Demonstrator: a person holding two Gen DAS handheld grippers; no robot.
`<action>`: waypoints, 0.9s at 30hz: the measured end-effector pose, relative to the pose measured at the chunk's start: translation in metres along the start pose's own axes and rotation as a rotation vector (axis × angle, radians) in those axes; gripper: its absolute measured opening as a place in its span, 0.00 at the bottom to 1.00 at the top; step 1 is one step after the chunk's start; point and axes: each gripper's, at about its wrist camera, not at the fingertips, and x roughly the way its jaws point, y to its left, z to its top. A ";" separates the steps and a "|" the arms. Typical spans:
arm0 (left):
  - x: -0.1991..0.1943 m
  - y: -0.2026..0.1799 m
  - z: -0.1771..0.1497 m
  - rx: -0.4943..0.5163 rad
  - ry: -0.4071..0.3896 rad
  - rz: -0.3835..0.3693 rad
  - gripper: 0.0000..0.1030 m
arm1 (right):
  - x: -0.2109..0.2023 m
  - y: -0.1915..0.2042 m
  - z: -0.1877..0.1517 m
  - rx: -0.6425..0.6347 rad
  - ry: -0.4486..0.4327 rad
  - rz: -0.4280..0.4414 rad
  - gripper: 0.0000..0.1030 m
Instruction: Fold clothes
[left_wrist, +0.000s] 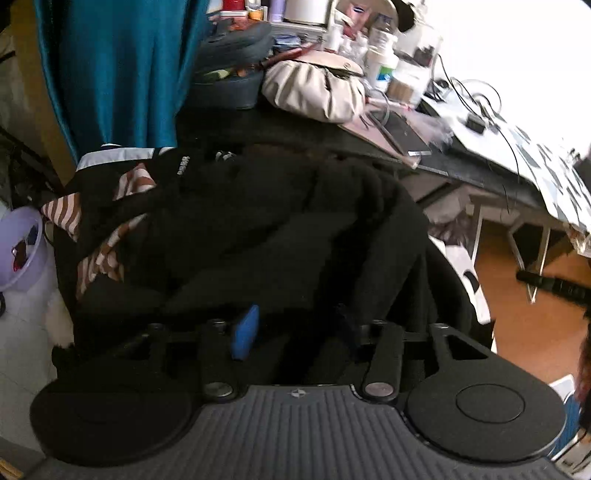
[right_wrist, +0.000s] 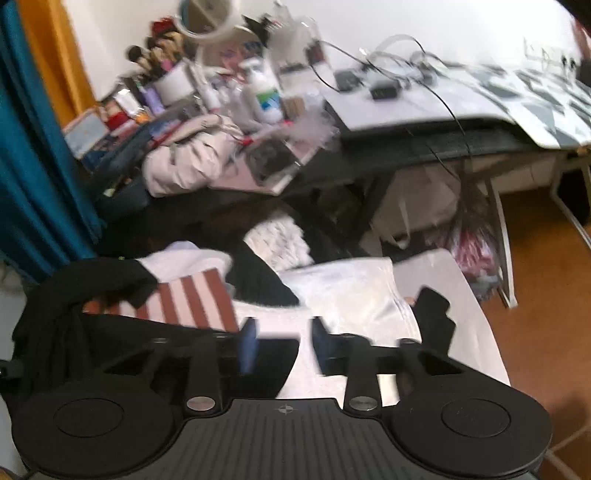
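On my left, a lavender bucket (left_wrist: 22, 251) sits beside the clothes heap, and my left tongs (left_wrist: 295, 328) hang parted over a big black garment (left_wrist: 280, 229) that fills most of that view; nothing is between the pads, so it is released. A brown-and-white striped cloth (left_wrist: 99, 218) pokes out from under the black fabric at its left edge. Further right, my right tongs (right_wrist: 282, 345) are also parted and grasp nothing; they hover above a white garment (right_wrist: 354, 295), with the striped piece (right_wrist: 188, 302) just to their left and more black cloth (right_wrist: 74, 295) draped beyond. Behind everything the cluttered counter (right_wrist: 424, 144) carries bottles and cables. My worry is that black lies on black here, so closing down could pinch two layers or a neighbouring garment and drag the heap askew. The right view is blurred, so edges there are hard to judge.
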 end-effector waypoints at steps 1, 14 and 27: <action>0.001 -0.004 -0.002 0.022 -0.003 0.011 0.57 | -0.003 0.006 -0.001 -0.021 -0.009 0.017 0.36; -0.009 -0.019 0.007 0.014 -0.092 0.055 0.06 | 0.023 0.107 -0.005 -0.246 0.098 0.272 0.58; -0.078 0.052 -0.078 -0.281 -0.116 0.195 0.08 | -0.003 0.094 0.010 -0.190 0.014 0.277 0.00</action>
